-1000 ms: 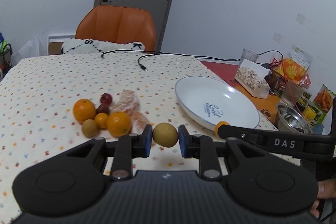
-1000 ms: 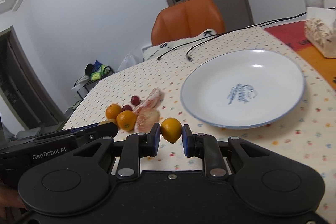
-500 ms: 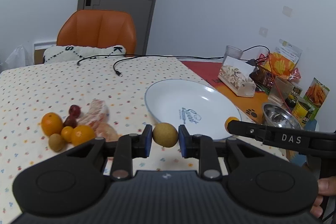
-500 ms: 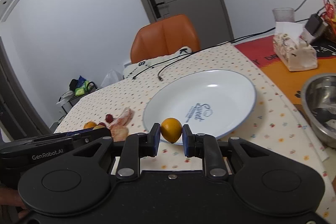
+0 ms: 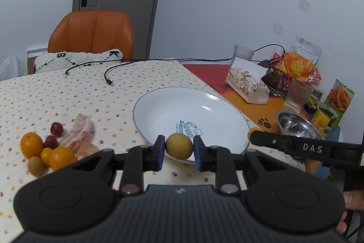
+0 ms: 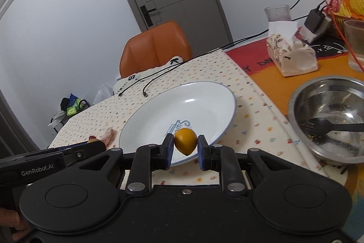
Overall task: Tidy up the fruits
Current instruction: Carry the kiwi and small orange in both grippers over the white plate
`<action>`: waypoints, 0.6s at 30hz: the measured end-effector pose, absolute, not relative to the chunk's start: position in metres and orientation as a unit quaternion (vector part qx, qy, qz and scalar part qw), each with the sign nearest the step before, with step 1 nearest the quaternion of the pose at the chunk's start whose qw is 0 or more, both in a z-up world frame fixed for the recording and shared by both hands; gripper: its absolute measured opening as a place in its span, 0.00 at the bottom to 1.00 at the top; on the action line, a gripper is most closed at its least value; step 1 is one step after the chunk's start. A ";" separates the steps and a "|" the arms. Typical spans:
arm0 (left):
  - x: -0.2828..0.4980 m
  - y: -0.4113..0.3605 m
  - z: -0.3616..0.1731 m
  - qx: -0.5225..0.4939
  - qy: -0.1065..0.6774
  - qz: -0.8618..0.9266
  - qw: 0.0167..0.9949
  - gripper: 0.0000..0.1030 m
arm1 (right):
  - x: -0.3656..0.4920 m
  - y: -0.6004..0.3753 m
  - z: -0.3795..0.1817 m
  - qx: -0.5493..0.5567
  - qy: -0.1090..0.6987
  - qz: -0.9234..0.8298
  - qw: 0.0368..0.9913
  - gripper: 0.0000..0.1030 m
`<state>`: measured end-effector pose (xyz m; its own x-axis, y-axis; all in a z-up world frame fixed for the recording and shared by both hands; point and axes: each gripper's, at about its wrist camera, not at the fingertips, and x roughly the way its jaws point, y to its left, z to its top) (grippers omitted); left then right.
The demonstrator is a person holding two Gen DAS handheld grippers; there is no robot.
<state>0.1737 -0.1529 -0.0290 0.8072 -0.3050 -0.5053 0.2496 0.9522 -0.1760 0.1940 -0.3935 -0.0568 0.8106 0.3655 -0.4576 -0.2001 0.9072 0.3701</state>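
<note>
My left gripper (image 5: 179, 149) is shut on a round brownish-yellow fruit (image 5: 179, 146), held over the near rim of the white plate (image 5: 159, 111). My right gripper (image 6: 185, 147) is shut on a small orange kumquat (image 6: 185, 140), held above the near part of the same plate (image 6: 204, 104). In the left wrist view the right gripper's finger with the kumquat (image 5: 253, 131) shows at the plate's right edge. A pile of fruit lies left of the plate: an orange (image 5: 31, 144), another orange (image 5: 61, 157), red fruits (image 5: 56, 128) and peeled citrus pieces (image 5: 79, 131).
A steel bowl (image 6: 300, 111) with a black fork stands right of the plate. Behind it are a tissue pack (image 6: 291, 54), glasses, snack bags and tins (image 5: 325, 115). Black cables (image 5: 109, 76) cross the far tablecloth. An orange chair (image 5: 91, 35) stands behind the table.
Both grippers have moved right, away from the fruit pile and up to the plate, each still holding its fruit. The plate and steel bowl now look nearer.
</note>
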 end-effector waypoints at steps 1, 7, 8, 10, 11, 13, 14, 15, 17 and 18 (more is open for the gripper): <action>0.175 -0.155 -0.029 -0.050 0.274 -0.147 0.949 0.24 | 0.195 -0.395 -0.057 0.155 0.267 0.150 0.939 0.20; 0.184 -0.165 -0.028 -0.046 0.272 -0.152 0.949 0.24 | 0.200 -0.399 -0.058 0.158 0.266 0.152 0.939 0.20; 0.185 -0.167 -0.028 -0.046 0.272 -0.153 0.949 0.24 | 0.201 -0.399 -0.058 0.158 0.266 0.151 0.939 0.20; 0.188 -0.170 -0.029 -0.044 0.273 -0.154 0.949 0.24 | 0.202 -0.400 -0.058 0.159 0.265 0.152 0.939 0.20; 0.190 -0.171 -0.029 -0.044 0.273 -0.154 0.948 0.24 | 0.203 -0.401 -0.059 0.160 0.265 0.152 0.939 0.20; 0.193 -0.174 -0.029 -0.044 0.273 -0.156 0.948 0.24 | 0.203 -0.402 -0.059 0.161 0.265 0.152 0.939 0.20; 0.194 -0.175 -0.029 -0.044 0.273 -0.156 0.948 0.24 | 0.204 -0.403 -0.059 0.161 0.265 0.152 0.938 0.20; 0.196 -0.176 -0.029 -0.043 0.273 -0.157 0.948 0.24 | 0.205 -0.403 -0.059 0.162 0.265 0.152 0.938 0.20; 0.199 -0.178 -0.030 -0.042 0.273 -0.157 0.948 0.24 | 0.205 -0.403 -0.059 0.162 0.266 0.152 0.938 0.20; 0.201 -0.179 -0.031 -0.042 0.274 -0.156 0.948 0.24 | 0.206 -0.403 -0.060 0.162 0.266 0.153 0.938 0.20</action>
